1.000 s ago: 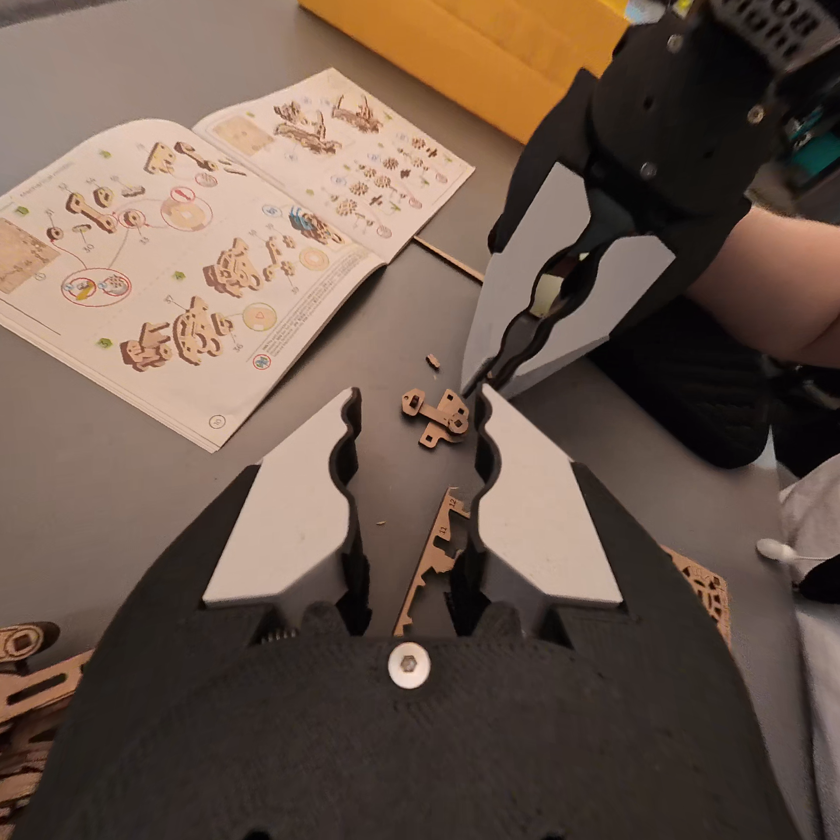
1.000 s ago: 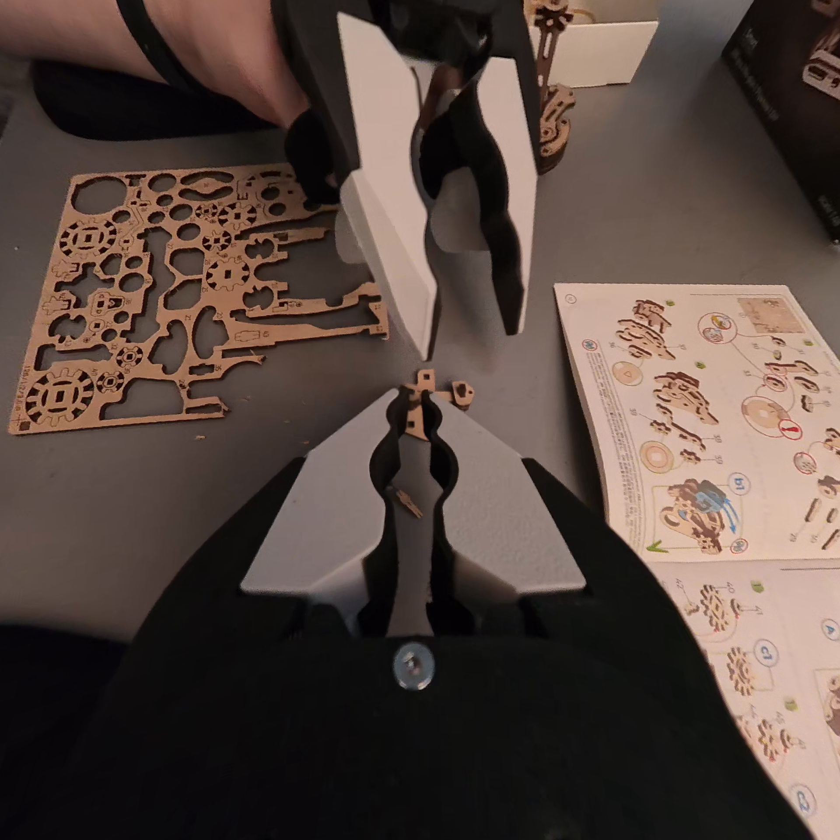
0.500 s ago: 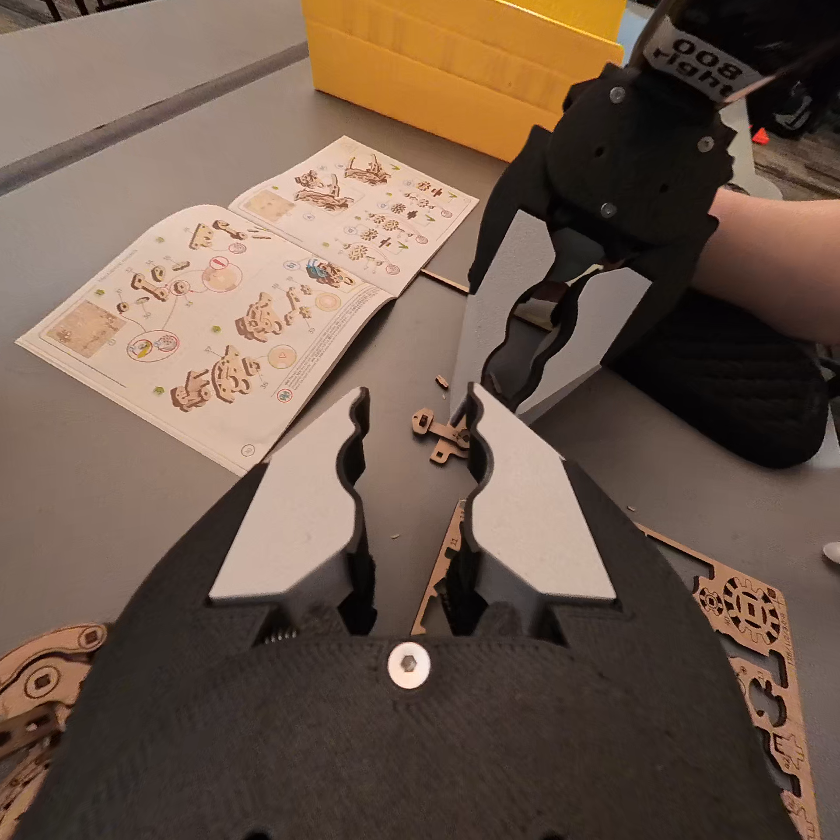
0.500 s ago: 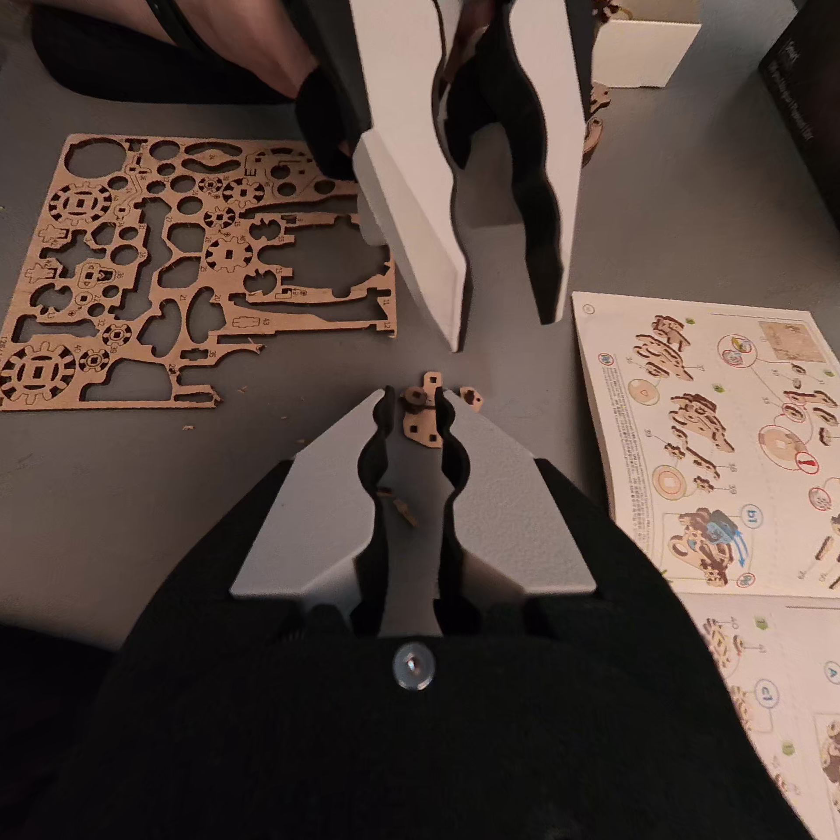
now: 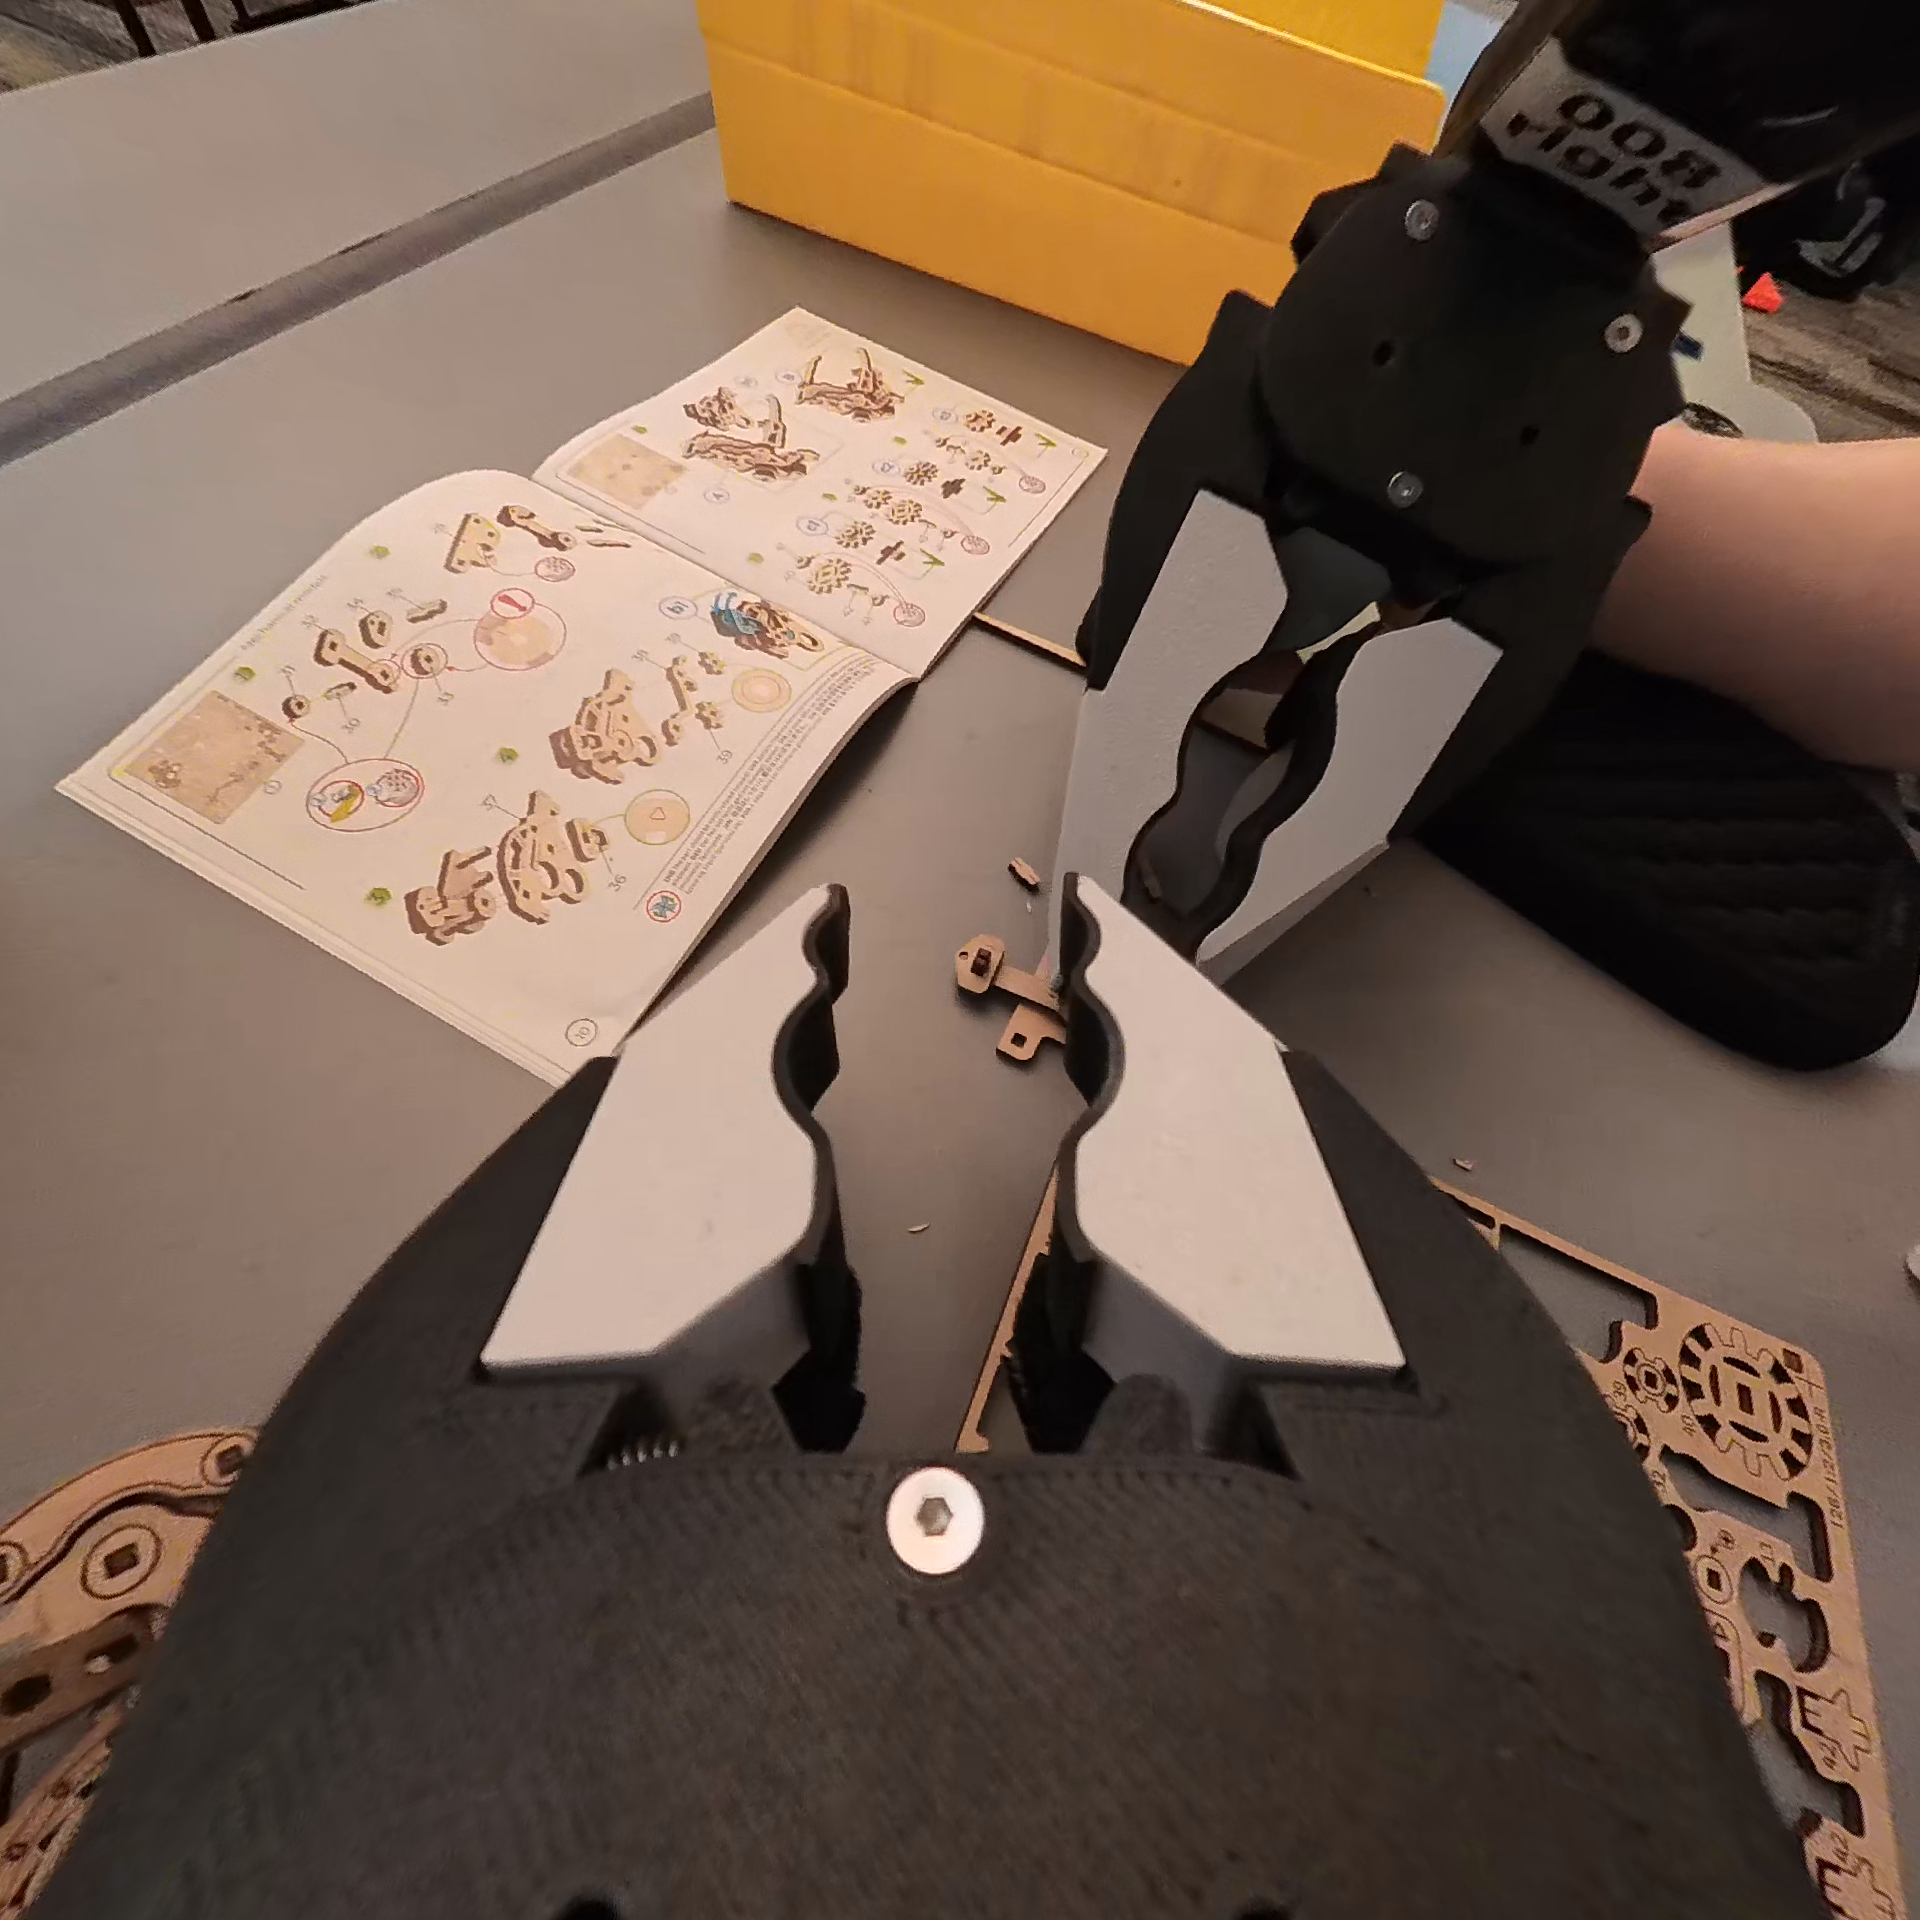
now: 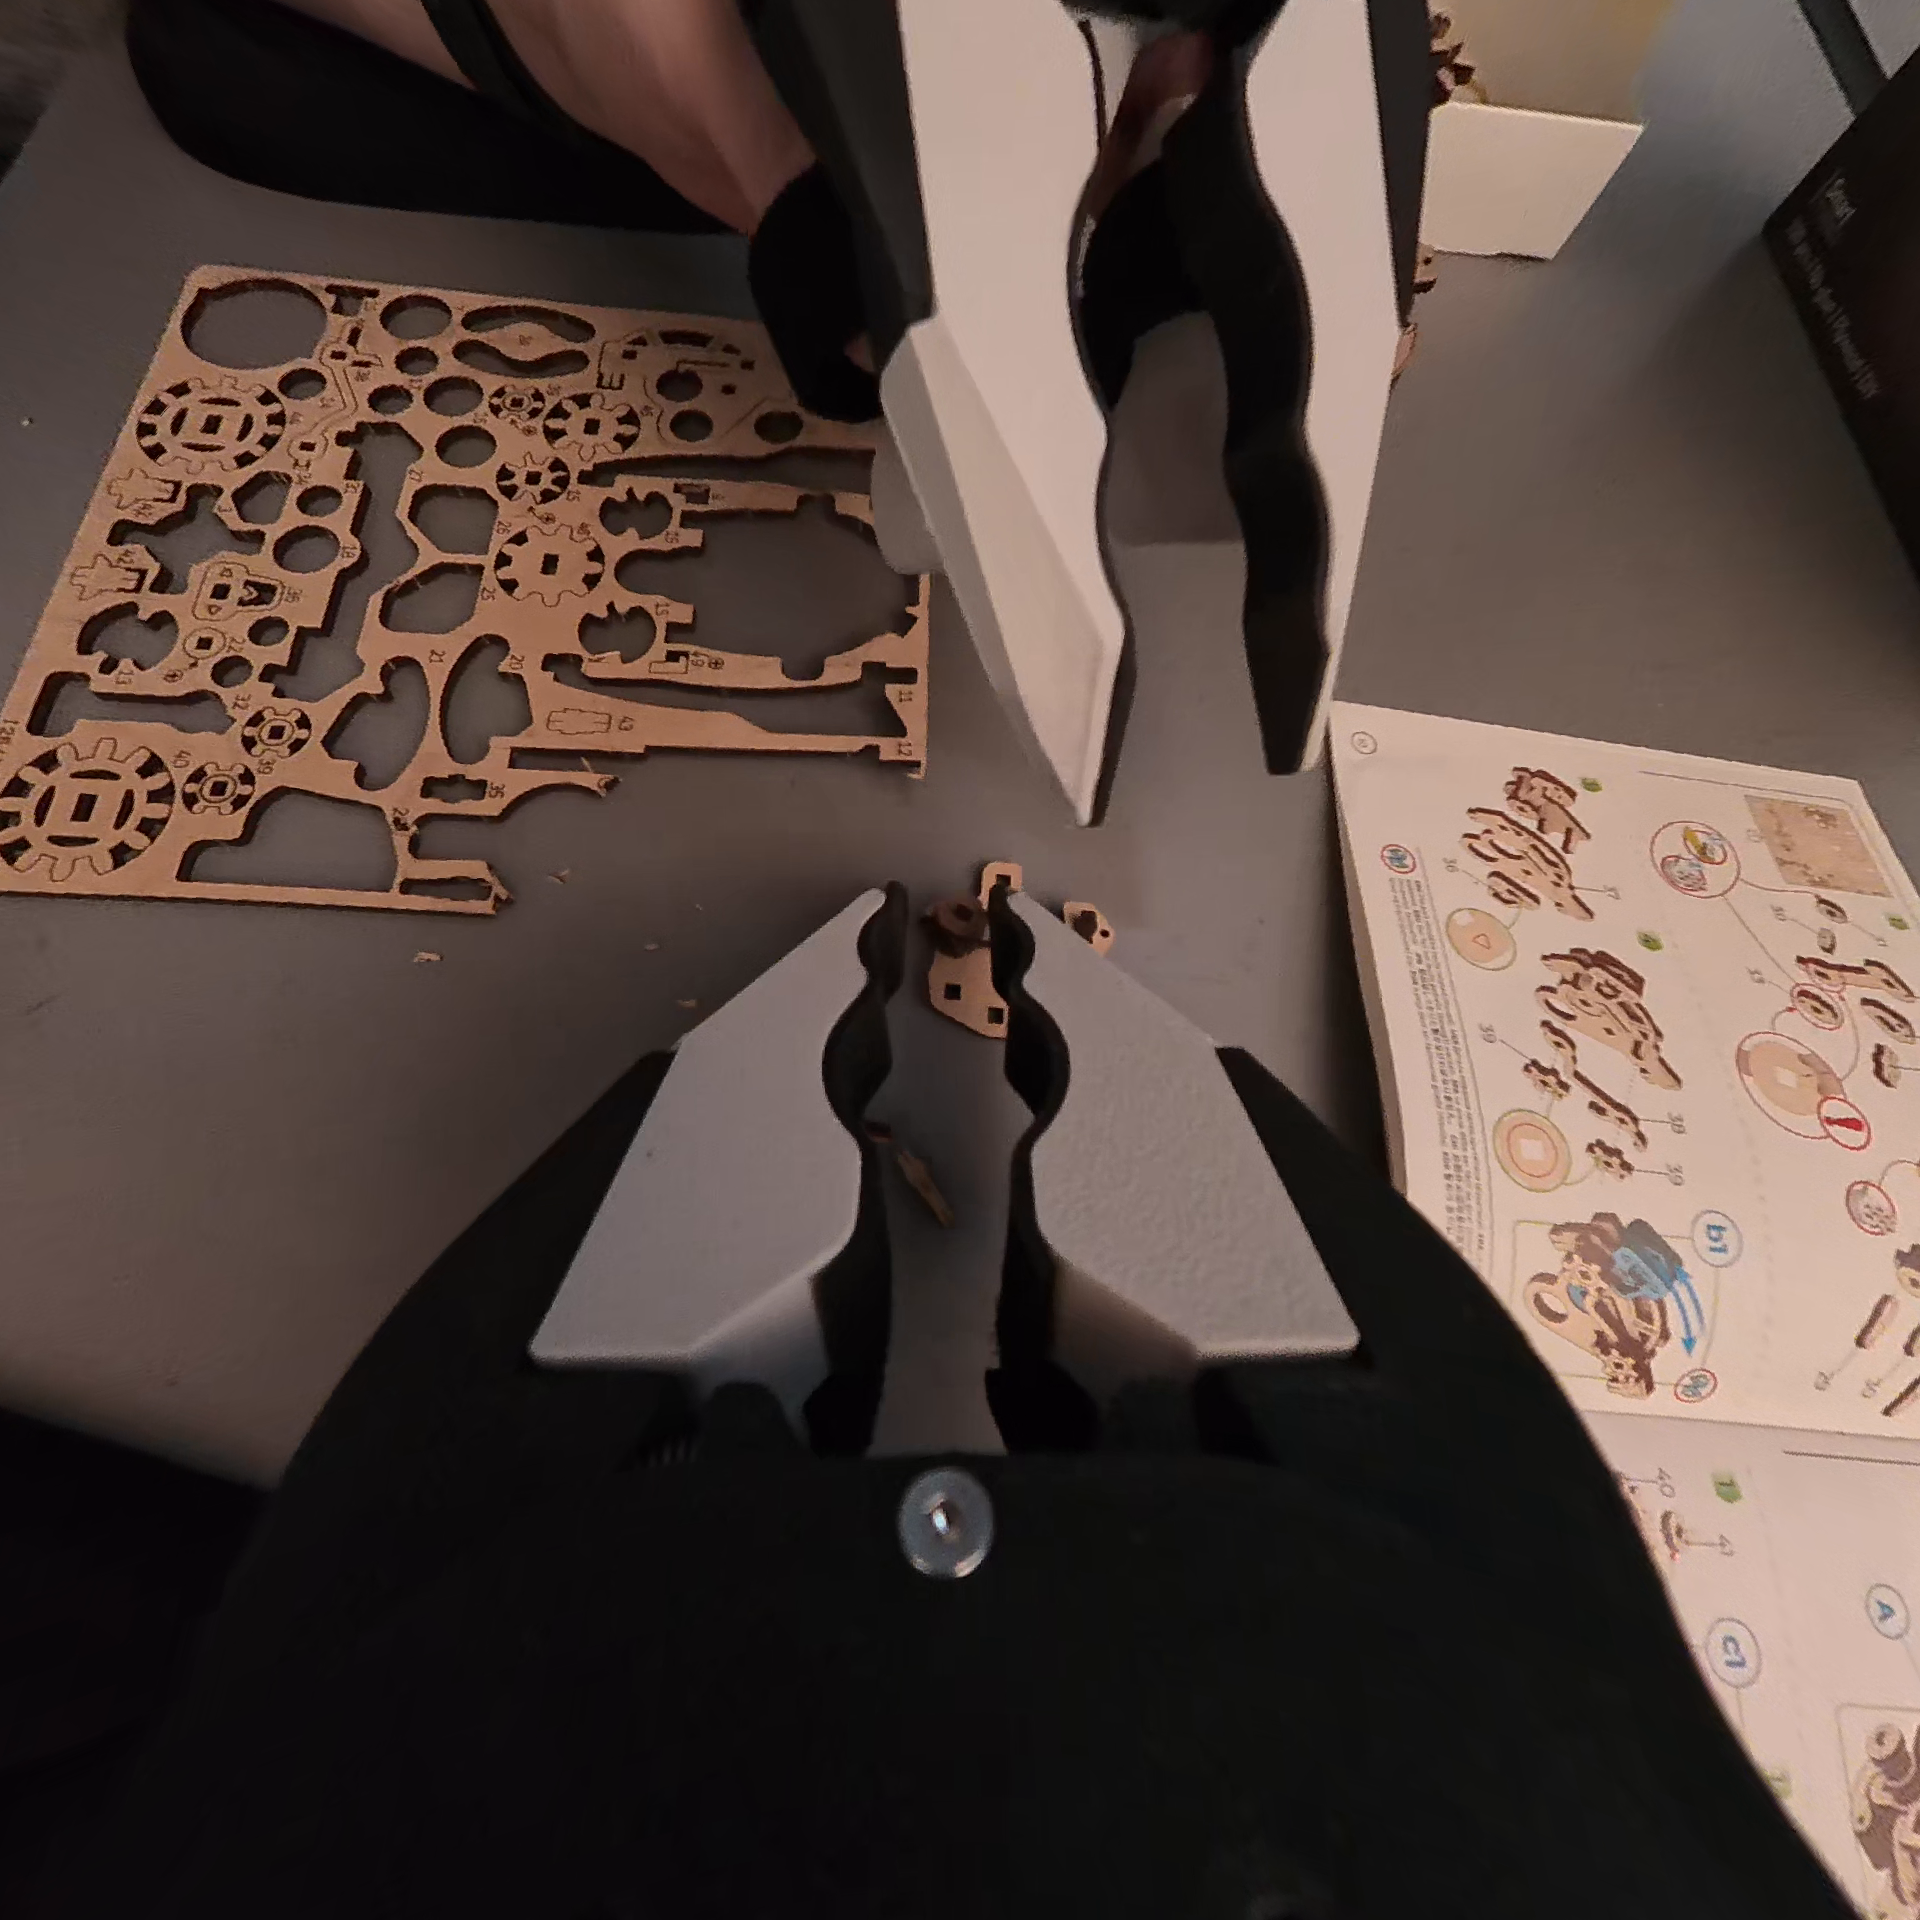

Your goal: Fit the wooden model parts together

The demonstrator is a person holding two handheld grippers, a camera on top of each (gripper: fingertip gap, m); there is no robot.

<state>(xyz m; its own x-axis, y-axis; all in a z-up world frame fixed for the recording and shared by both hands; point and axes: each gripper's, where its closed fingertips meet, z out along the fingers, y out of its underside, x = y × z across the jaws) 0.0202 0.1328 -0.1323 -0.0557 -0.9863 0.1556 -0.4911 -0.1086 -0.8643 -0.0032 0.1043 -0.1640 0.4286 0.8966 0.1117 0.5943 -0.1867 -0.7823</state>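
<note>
Left gripper [image 5: 948, 914]: black body, grey fingers spread wide apart, empty, hovering over the grey table [image 5: 260, 1091].
Right gripper [image 6: 943, 904]: fingers parted with a narrow gap, gripping nothing, tips straddling the part.
Small flat tan wooden model part [image 6: 966, 977]: lying on the table between the two grippers' tips.
Tan wooden cut-out sheet [image 6: 416, 592]: flat beside the left gripper.
Open white instruction booklet [image 5: 582, 675]: flat on the table.
Yellow box [image 5: 1039, 135]: behind the booklet.
</note>
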